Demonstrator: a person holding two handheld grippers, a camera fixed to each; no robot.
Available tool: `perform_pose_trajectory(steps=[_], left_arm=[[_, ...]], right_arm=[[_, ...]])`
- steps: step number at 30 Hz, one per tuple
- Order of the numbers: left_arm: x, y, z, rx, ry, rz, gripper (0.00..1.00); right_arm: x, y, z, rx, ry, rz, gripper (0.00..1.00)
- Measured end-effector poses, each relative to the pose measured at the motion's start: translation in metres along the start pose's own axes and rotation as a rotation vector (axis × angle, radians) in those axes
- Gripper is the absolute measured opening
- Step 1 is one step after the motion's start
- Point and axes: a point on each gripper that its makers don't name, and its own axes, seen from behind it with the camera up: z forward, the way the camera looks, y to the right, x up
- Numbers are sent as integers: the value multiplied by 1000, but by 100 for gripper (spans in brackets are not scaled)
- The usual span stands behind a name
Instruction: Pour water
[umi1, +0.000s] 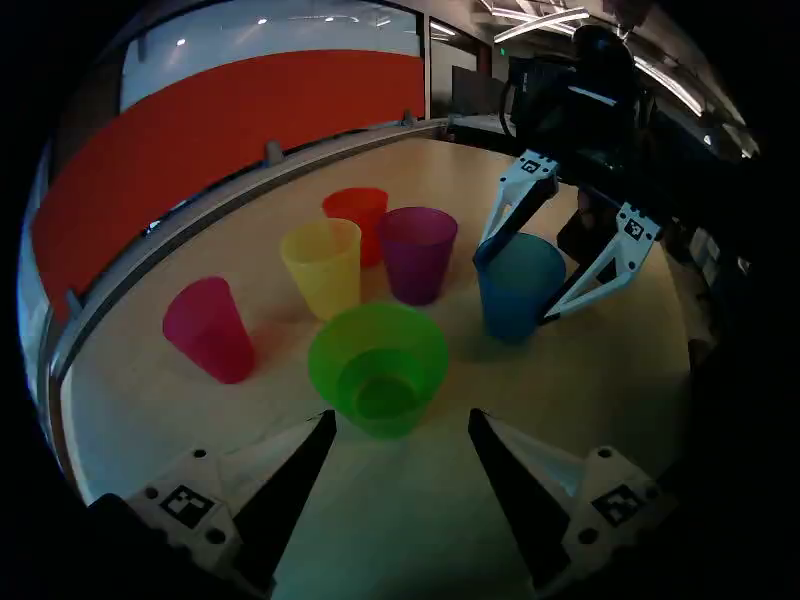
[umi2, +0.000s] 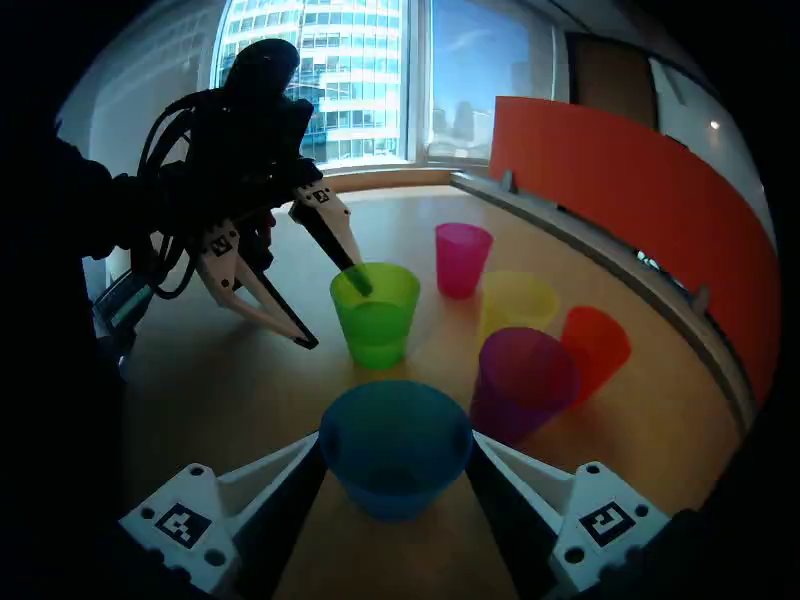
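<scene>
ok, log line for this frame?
right tool: gripping blue cup, cup on table | left tool: open, at green cup | pour: not started

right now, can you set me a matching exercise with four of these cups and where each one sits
Cups:
1. blue cup
2. green cup
3. pink cup
4. orange cup

Places:
A. stands apart from the other cups
B. between the right gripper fingers
C. behind the yellow cup and purple cup, in the left gripper view
D. at the open left gripper fingertips

Pairs: 1-B, 2-D, 3-A, 4-C
</scene>
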Motion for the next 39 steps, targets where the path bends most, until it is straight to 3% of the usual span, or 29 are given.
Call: perform_pose_trajectory(steps=[11, 14, 23, 32, 39], left_arm=[[-1, 5, -2, 7, 0, 7, 99], [-1, 7, -3, 5, 3, 1, 99], [-5, 10, -15, 21, 15, -9, 99], [-7, 6, -38, 76, 54, -37, 99], [-1, 4, -58, 133, 115, -69, 99]], right_arm=[[-10, -1, -6, -12, -4, 9, 93], [-11, -2, -6, -15, -5, 10, 99], [-12, -6, -11, -28, -7, 12, 100], [-22, -7, -34, -89, 11, 54, 100], [-37, -7, -63, -160, 28, 106, 100]])
